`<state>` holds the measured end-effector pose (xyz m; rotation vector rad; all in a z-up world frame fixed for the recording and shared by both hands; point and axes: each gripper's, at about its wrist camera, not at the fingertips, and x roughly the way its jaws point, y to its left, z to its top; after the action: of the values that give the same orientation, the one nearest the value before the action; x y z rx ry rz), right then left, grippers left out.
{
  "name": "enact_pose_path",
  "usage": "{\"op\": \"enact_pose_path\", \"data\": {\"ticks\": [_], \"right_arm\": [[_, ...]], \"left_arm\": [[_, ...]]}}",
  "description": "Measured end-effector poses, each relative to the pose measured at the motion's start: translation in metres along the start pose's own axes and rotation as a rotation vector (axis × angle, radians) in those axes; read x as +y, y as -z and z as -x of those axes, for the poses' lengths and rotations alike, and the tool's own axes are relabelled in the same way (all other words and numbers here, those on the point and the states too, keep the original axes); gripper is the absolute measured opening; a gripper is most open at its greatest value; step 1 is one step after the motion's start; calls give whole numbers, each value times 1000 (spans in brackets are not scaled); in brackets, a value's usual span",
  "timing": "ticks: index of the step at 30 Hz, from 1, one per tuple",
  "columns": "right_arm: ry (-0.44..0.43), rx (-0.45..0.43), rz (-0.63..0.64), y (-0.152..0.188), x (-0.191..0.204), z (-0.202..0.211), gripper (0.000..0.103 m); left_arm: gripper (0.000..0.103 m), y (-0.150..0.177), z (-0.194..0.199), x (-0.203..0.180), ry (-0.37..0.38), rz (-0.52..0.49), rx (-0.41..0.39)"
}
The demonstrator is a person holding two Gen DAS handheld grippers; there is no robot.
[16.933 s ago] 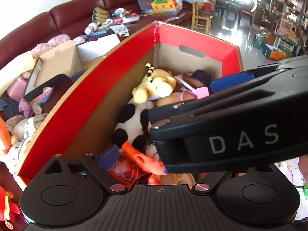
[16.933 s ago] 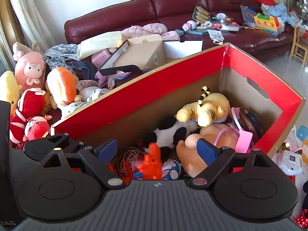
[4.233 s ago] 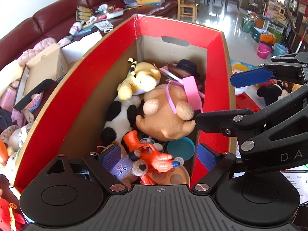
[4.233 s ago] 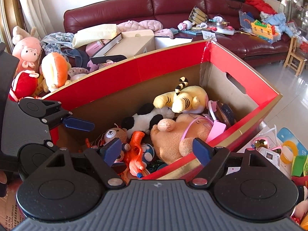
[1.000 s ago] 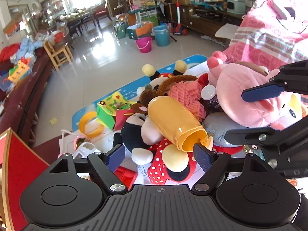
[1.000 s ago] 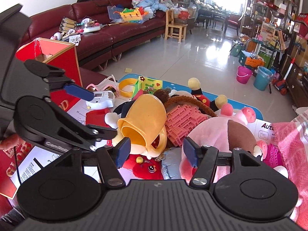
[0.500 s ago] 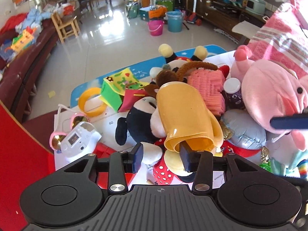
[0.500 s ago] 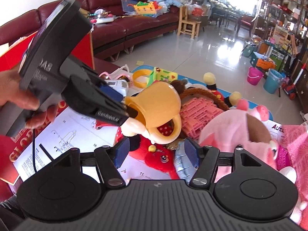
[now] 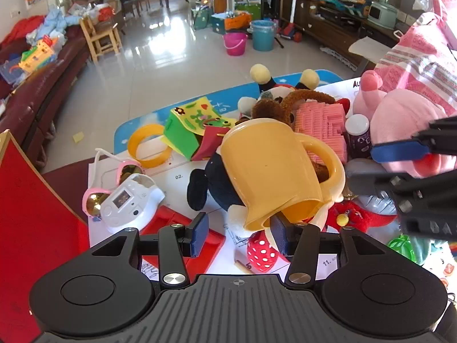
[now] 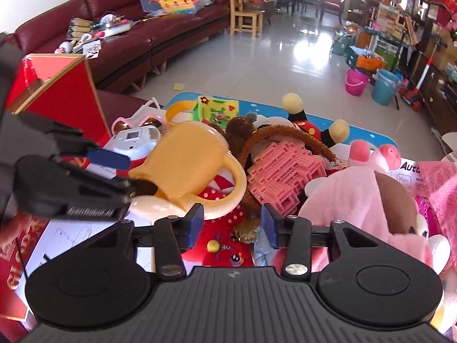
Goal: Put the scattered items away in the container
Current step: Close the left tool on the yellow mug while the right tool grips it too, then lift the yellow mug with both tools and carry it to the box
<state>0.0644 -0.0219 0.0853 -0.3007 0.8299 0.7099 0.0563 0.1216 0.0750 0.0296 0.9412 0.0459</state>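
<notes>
Yellow plastic, the mug (image 9: 271, 171) lies tipped on its side on top of the toy heap on the desk (image 9: 65, 183), mouth toward the near edge and handle to the right, resting on a black-eared mouse plush (image 9: 211, 183) with a pink block (image 9: 322, 120) just beyond. The left tool (image 9: 241, 235) has its right finger inside the mug's mouth and its left finger outside the wall. Its jaws have just been opening a little, a gap shows between the outer pad and the wall, and so the rim sits between the fingers without being pinched. The right tool (image 10: 232, 224) hangs over the red plush near the mug. Its jaws have just been closing, but they stand apart with nothing gripped. The step in hand looks like picking up the mug. The next move calls for closing the left tool on the rim, lifting clear of the plush, and carrying it left to the red box (image 10: 57, 91), whose corner stands just beside the heap. A thin rim grip on smooth plastic may let the mug swing or slip. Writing: "GenRobot.AI" on the left tool's arm, blurred; "02." and "11." on the white sheet (image 9: 182, 177); "Aut", cut off, on paper by the pink pig (image 10: 357, 200); part of "DA" on the right tool.
</notes>
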Motion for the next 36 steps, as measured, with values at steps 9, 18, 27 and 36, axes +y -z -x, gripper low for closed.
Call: {"op": "enact_pose_path", "data": {"ticks": [9,18,27,36], "right_arm": [[-49,-31,-97,-34,-17,-1,45],[-112,6,-79,-40,4,-25,46],[-109,98,24,-57,48,-74,35],[-163,181,84,-10,78,-60,30]], "left_arm": [[52,5,-7,3,-27,-42,26],[51,16,-23,13,4,12,57],[50,20,-21,17,20,37,62],[44,62,-11,28,30,195,244]]}}
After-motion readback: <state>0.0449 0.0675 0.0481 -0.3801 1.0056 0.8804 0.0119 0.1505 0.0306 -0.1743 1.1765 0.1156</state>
